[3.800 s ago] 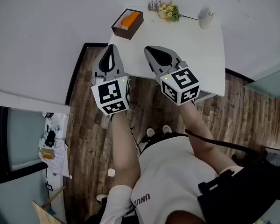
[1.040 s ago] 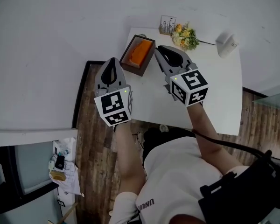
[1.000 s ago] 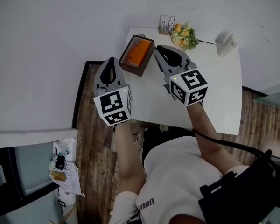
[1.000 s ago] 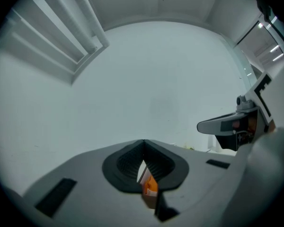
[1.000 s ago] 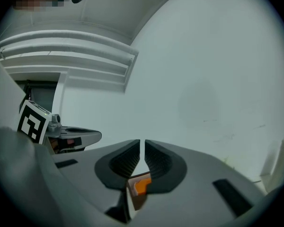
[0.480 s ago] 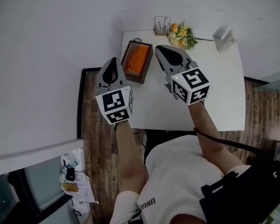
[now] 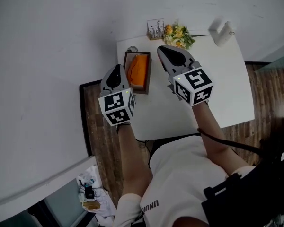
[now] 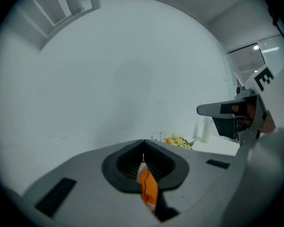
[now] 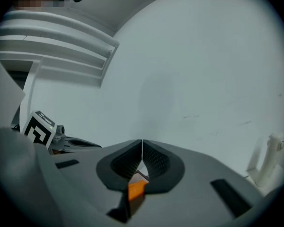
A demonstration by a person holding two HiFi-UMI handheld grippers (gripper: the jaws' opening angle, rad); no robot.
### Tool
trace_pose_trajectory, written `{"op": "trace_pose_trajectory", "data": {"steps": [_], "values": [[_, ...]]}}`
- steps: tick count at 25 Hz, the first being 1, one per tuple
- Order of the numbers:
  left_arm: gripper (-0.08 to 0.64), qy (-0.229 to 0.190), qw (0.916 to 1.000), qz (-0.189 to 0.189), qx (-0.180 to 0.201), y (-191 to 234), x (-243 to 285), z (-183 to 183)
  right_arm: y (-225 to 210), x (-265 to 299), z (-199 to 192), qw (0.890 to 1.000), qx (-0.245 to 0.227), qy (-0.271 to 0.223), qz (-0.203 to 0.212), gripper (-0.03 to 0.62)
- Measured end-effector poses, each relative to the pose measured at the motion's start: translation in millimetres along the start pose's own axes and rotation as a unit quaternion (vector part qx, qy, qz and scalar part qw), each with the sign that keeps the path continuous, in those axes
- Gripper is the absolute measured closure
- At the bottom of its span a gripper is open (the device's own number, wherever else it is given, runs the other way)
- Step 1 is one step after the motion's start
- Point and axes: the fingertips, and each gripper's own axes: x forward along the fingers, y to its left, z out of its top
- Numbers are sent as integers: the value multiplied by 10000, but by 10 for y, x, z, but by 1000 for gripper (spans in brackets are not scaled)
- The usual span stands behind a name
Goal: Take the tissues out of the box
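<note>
Head view: left gripper (image 7: 116, 69) and right gripper (image 7: 164, 49), both closed and empty, flank the brown tissue box (image 7: 148, 79) on the white desk (image 7: 217, 89).

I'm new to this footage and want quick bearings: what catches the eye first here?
The orange tissues in the dark box near the left edge of the white table stand out first. Next come the black-and-white marker cubes on the left gripper, just left of the box, and the right gripper, over the table, both shut and empty. At the far edge lie yellow flowers.
</note>
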Motion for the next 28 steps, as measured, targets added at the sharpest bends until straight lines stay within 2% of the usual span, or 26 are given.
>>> {"op": "trace_pose_trajectory", "data": {"steps": [4,9,21,25,28], "values": [[546,100,9979,-572,-276,-50,182,-126,-120,23,-39,9997,8,85,-238,569],[543,303,9915,-1009,-761,-44,347,-313,-173,51,-129,9987,16,277,-416,569],[462,1117,9785,-1593,-678,-177,603,-749,-249,64,-341,9958,107,572,-705,569],[445,1300,9751,-1684,-626,-222,672,-843,-287,59,-378,9950,104,633,-771,569],[434,1443,9744,-1607,-626,-209,728,-920,-297,60,-411,9945,157,678,-781,568]]}}
